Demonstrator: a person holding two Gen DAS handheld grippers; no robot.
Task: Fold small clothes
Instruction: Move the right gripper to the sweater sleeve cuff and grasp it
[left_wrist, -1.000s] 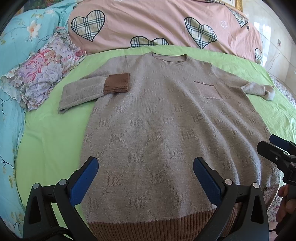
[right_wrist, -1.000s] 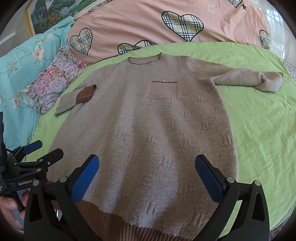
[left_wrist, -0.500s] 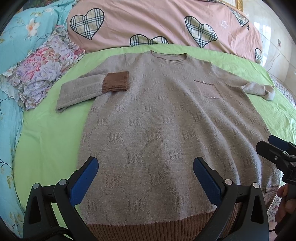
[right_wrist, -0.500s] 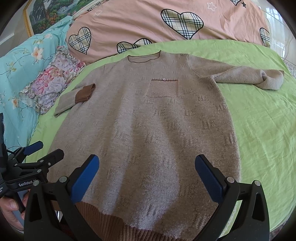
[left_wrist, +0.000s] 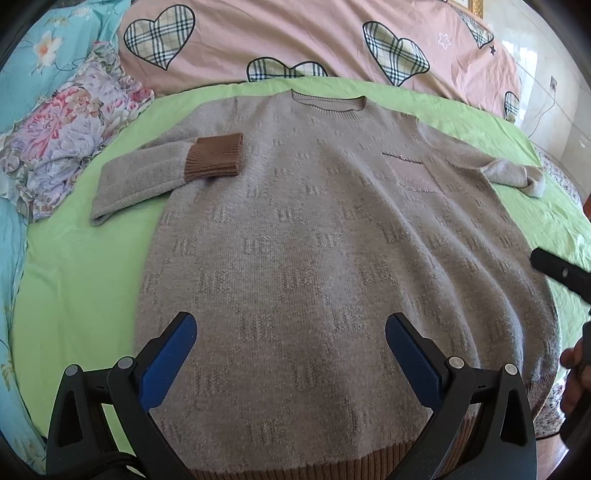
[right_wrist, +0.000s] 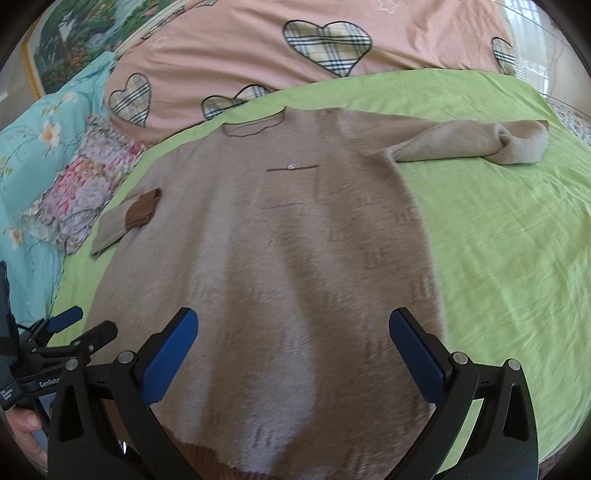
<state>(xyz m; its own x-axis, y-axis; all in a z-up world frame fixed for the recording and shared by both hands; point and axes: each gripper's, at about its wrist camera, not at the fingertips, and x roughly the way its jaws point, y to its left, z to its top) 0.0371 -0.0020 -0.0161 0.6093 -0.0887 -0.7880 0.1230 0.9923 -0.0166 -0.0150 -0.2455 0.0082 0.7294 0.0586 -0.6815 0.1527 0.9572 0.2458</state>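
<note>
Beige knit: one sweater (left_wrist: 314, 258) lies flat, two sleeves out, under two released claws, left claw (left_wrist: 290, 345) and right claw (right_wrist: 293, 341).

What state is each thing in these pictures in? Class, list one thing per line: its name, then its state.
Sweater: spread flat, face up, not yet folded.
Left sleeve: folded in, brown cuff resting on the chest.
Right sleeve: stretched outward, end doubled back.
Left hand-held gripper: open, holding nothing, above the hem.
Right hand-held gripper: open, holding nothing.
Green sheet: wrinkled, under the sweater.
</note>
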